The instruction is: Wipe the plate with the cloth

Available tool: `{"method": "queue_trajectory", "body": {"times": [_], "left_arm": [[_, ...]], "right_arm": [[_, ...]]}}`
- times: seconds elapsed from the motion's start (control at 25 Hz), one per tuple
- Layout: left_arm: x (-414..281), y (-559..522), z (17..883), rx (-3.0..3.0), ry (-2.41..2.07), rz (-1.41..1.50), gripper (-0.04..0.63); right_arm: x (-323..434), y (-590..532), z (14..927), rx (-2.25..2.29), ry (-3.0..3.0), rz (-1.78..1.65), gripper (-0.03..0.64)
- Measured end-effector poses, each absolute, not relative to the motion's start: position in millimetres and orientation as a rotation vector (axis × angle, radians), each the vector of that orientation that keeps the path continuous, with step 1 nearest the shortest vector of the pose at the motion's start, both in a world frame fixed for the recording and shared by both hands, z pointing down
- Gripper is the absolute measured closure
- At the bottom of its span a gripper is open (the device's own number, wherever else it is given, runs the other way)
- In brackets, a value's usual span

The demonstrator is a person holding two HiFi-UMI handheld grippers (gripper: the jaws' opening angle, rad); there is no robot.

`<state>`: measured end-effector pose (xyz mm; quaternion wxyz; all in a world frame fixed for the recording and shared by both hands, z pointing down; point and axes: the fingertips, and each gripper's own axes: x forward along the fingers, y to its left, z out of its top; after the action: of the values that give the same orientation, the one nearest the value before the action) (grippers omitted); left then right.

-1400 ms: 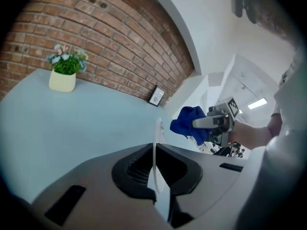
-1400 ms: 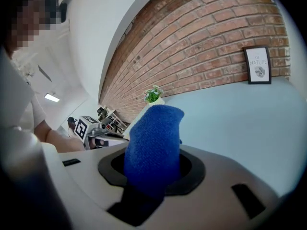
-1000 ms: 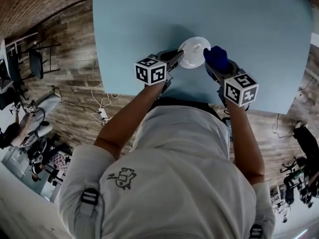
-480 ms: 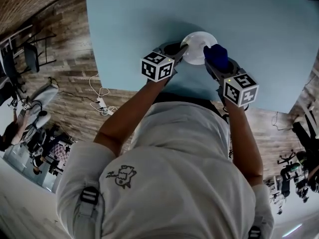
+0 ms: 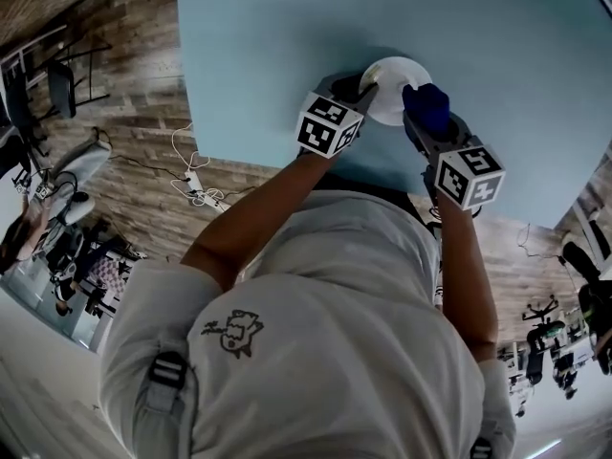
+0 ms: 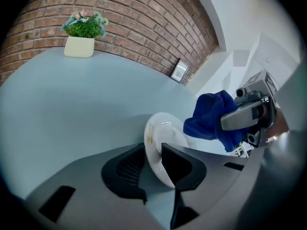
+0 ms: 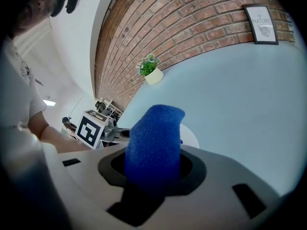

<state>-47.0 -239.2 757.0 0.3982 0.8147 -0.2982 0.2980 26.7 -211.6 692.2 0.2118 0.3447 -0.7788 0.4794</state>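
Note:
A small white plate (image 5: 397, 84) is at the near edge of the light blue table (image 5: 287, 46). My left gripper (image 5: 368, 92) is at the plate's left rim. In the left gripper view the plate's rim (image 6: 165, 133) stands between the two jaws, which have just been opening and no longer clamp it. My right gripper (image 5: 421, 113) is shut on a blue cloth (image 5: 427, 103), just right of the plate. The cloth (image 7: 156, 143) sticks up out of the right jaws, with the plate (image 7: 189, 137) partly hidden behind it.
A potted plant (image 6: 80, 46) and a framed picture (image 6: 179, 72) stand at the table's far side against a brick wall. The table's near edge lies right under both grippers, with wooden floor and cables (image 5: 196, 194) to the left.
Both grippers and the plate have come down toward the table. The left gripper has rolled, so its marker cube now shows a different face.

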Motion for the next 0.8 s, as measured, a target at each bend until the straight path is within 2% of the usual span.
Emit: {"method": "queue_trajectory", "body": {"times": [0.32, 0.56, 0.8], "left_arm": [[-48.5, -240.3, 745.6, 2.132, -0.795, 0.868, 0.459], [-62.4, -237.4, 740.0, 2.131, -0.908, 0.833, 0.459], [-69.3, -231.8, 699.1, 2.151, -0.992, 0.696, 0.459]], "right_arm": [[31.7, -216.9, 661.4, 0.968, -2.182, 1.284, 0.476], [40.8, -200.2, 653.4, 0.974, -2.229, 1.224, 0.476], [36.6, -187.2, 625.5, 0.92, -2.316, 1.056, 0.476]]}}
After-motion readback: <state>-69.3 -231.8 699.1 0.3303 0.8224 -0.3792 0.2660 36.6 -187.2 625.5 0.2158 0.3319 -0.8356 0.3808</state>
